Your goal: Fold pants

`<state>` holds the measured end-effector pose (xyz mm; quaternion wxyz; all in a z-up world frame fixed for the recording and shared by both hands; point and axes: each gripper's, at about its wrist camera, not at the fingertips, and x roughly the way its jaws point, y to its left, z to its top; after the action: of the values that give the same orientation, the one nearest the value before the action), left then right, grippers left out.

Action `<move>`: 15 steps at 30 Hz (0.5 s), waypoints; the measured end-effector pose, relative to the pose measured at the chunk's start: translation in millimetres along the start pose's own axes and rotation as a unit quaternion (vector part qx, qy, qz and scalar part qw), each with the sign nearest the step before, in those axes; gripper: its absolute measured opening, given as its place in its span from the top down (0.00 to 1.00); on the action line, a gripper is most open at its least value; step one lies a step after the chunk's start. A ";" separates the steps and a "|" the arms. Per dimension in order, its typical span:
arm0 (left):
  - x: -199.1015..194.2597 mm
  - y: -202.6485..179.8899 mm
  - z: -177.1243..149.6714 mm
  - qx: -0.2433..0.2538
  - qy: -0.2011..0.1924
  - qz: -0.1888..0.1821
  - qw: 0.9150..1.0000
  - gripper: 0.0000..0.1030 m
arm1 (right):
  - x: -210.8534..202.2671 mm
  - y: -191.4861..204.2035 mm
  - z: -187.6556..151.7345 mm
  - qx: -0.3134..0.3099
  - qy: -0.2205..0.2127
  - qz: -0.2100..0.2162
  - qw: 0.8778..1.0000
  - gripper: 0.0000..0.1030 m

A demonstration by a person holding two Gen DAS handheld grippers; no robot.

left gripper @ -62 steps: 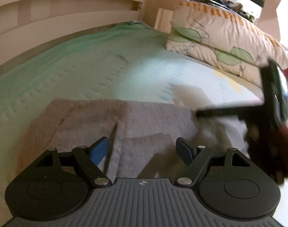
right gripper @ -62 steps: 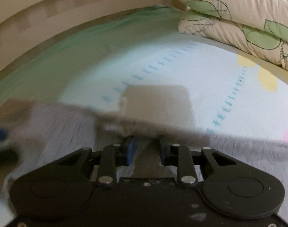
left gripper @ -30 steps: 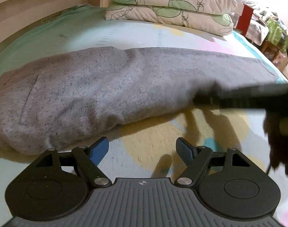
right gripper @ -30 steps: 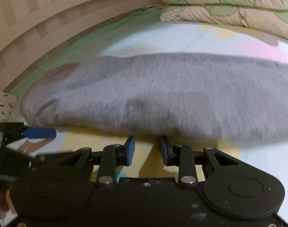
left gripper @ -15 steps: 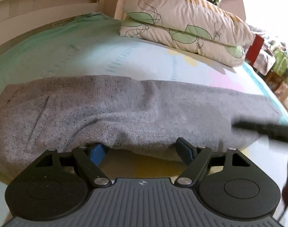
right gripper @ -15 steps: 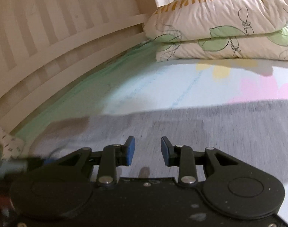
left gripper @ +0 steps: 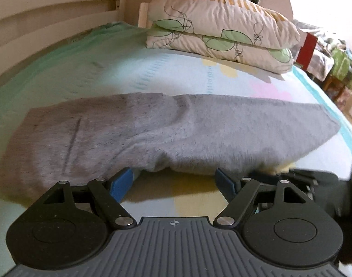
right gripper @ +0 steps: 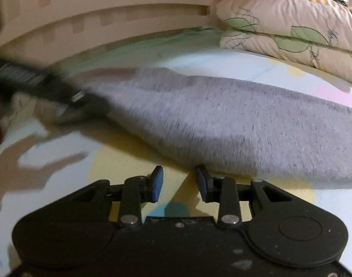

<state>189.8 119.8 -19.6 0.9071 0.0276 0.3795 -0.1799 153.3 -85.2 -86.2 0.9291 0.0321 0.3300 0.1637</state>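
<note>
Both grippers, left gripper [left gripper: 176, 180] and right gripper [right gripper: 179, 182], are spread at the near edge of the grey pants [left gripper: 176, 133] at frame centre; each should pinch both layers evenly.

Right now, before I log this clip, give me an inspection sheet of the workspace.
Surface: bed sheet, pastel print, green along the far side.
Job's things: grey pants lying lengthwise, already folded in half, near edge by both grippers.
Clutter: nothing seen on the sheet.
Grippers: left gripper wide open; right gripper open, narrower; neither holds cloth.
Cables: nothing seen.
Surroundings: two stacked pillows, slatted wooden headboard.
</note>
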 end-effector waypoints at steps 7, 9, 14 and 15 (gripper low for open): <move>-2.6 1.1 -13.3 -0.026 -0.005 0.000 1.000 0.25 | 3.8 -24.9 -1.1 0.127 -0.024 0.027 0.991 0.64; -0.4 -3.1 -13.3 -0.011 -0.002 -0.001 1.000 0.25 | 3.9 -28.1 2.6 0.150 -0.030 0.040 0.987 0.70; 21.5 -7.6 -13.2 0.011 0.031 -0.019 0.999 0.25 | -7.5 -39.9 51.4 0.159 -0.068 0.055 0.983 0.98; 28.7 -7.8 -12.7 0.013 0.040 -0.020 0.999 0.25 | -5.9 -42.8 63.7 0.153 -0.067 0.051 0.985 0.98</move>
<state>197.0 106.1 -48.0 0.8871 0.0391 0.4131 -0.2023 200.8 -124.5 -40.1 0.9238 0.2013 0.2858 0.1561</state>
